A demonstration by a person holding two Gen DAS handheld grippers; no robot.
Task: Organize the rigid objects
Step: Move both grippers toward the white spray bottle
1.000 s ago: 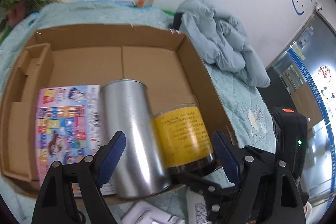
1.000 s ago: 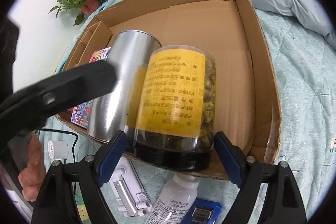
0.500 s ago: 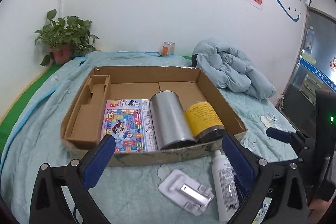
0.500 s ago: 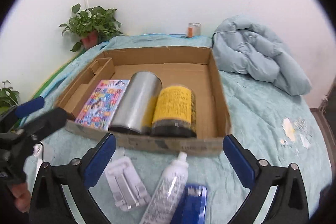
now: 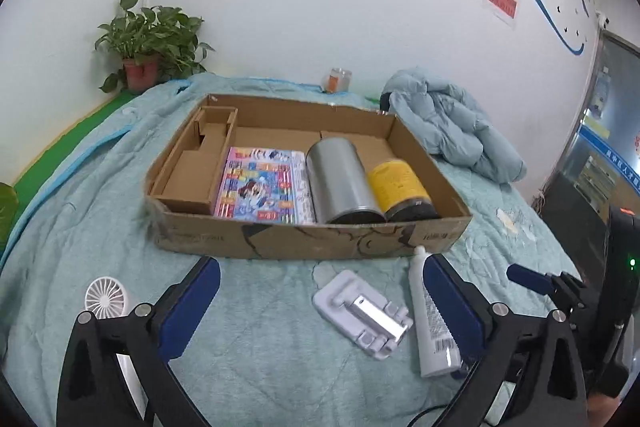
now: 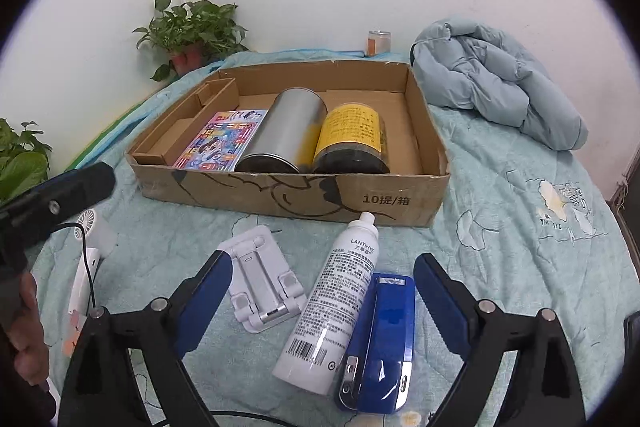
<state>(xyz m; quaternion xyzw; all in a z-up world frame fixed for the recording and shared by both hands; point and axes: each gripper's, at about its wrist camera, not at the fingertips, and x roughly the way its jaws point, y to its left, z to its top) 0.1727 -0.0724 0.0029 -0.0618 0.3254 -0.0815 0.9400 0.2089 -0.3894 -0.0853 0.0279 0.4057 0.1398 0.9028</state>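
Your left gripper [image 5: 320, 303] is spread wide with nothing between its blue pads; its jaws have just been opening. It hovers over the quilt on your side of the cardboard box [image 5: 308, 239]. Your right gripper [image 6: 324, 291] is also wide and empty, though its jaws have just been closing a little; the white spray bottle [image 6: 332, 303] and the blue stapler [image 6: 380, 343] lie on the quilt beneath its gap, untouched.

Taking the cardboard box as the landmark: just in front of its near wall lie the white folding stand [image 6: 260, 279], the white spray bottle with its cap almost against the wall, and the blue stapler right beside the bottle on the side away from the stand. Farther off to the stand's other side, in front of the box's left corner, sits a small white fan [image 5: 106, 297] with a black cable.

Inside the box, 3 things lie side by side against the near wall: a colourful booklet [image 5: 264, 187] flat on the floor, a silver can [image 5: 340, 179] on its side, and a yellow-labelled jar [image 5: 400, 187] on its side touching the can. A cardboard insert [image 5: 196, 163] fills the left end.

Beyond the box stand a potted plant [image 5: 148, 47] and a small orange-labelled jar [image 5: 339, 79]; a pale blue jacket [image 5: 452, 131] is heaped past the right wall.
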